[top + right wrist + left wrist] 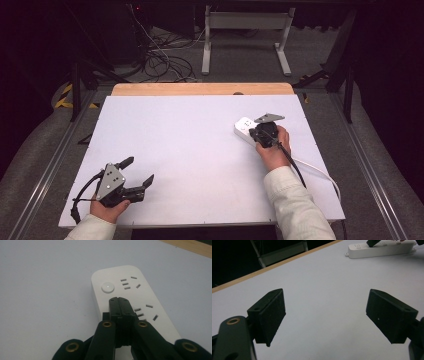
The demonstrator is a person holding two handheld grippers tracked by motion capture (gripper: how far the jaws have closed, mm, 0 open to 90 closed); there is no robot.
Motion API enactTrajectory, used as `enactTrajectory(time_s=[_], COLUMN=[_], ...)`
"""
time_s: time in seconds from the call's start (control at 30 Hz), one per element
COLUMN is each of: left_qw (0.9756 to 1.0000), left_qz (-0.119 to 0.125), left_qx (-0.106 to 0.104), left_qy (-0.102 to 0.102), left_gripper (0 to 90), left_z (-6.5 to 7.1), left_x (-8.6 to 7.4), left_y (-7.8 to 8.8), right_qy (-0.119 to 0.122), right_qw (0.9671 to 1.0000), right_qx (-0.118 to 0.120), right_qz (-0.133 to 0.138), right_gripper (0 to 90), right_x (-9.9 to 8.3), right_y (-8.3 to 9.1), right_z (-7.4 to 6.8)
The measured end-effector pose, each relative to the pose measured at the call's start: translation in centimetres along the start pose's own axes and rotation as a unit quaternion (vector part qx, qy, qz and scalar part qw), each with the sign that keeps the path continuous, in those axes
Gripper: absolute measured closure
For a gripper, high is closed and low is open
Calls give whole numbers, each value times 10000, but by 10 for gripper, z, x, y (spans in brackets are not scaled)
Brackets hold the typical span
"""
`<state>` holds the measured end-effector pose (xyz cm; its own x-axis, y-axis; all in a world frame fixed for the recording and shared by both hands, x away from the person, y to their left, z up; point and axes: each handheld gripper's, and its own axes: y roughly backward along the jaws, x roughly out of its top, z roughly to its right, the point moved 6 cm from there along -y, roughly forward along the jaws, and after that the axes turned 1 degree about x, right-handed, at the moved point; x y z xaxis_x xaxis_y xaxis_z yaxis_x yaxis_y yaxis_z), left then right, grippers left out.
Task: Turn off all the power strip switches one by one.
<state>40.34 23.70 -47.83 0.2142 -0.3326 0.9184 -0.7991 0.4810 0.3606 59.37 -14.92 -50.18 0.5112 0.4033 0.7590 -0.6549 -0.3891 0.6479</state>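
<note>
A white power strip (243, 129) lies on the right half of the table; it has a round button (108, 287) at its end and socket slots behind it. My right gripper (119, 300) hovers over the strip with its jaws pressed together, tips just behind the button, nothing between them. In the high view the right gripper (261, 134) sits over the strip's near part, held by a hand. My left gripper (137, 171) rests near the front left of the table, open, with bare table between its pads (272, 315). The strip (382, 249) lies far ahead of it.
The strip's white cable (320, 172) runs back toward the table's right front edge. The white tabletop (190, 150) has a wooden strip (200, 89) along its far edge. Beyond stand a table frame and loose cables on the floor.
</note>
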Motion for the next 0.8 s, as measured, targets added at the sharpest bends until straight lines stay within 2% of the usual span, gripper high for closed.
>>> enactTrajectory(time_s=[0.17,0.23,0.3,0.33,0.4,0.43,0.47,0.53,0.67,0.8], left_qw=[10000,10000,10000,10000,10000,10000,10000,10000,10000,10000], left_qz=[13,18,38,36,22,20,7,24,31,27], left_qx=[-5,9,9,5,-2,-1,8,-9,-1,-13], left_qy=[50,16,8,11,66,64,19,38,46,49], left_gripper=[167,167,167,167,167,167,167,167,167,167], left_z=[-1,-1,-1,-2,-2,-2,-2,-1,-1,-1], left_x=[0,0,1,1,0,0,0,1,1,1], left_y=[1,1,1,1,0,-1,-1,-1,0,0], right_qy=[-8,-92,-50,-118,-267,-340,-359,-179,-63,-33], right_qw=[10000,9999,9999,9998,9978,9968,9966,9976,9976,9978], right_qx=[-94,-86,23,-59,26,96,163,143,241,237], right_qz=[-29,38,150,139,599,716,730,656,644,610], right_gripper=[900,900,900,900,900,900,900,900,900,900], right_x=[0,-1,1,2,11,15,18,21,23,29], right_y=[0,0,3,8,20,25,27,29,26,22], right_z=[-1,0,1,4,5,5,4,3,-1,-1])
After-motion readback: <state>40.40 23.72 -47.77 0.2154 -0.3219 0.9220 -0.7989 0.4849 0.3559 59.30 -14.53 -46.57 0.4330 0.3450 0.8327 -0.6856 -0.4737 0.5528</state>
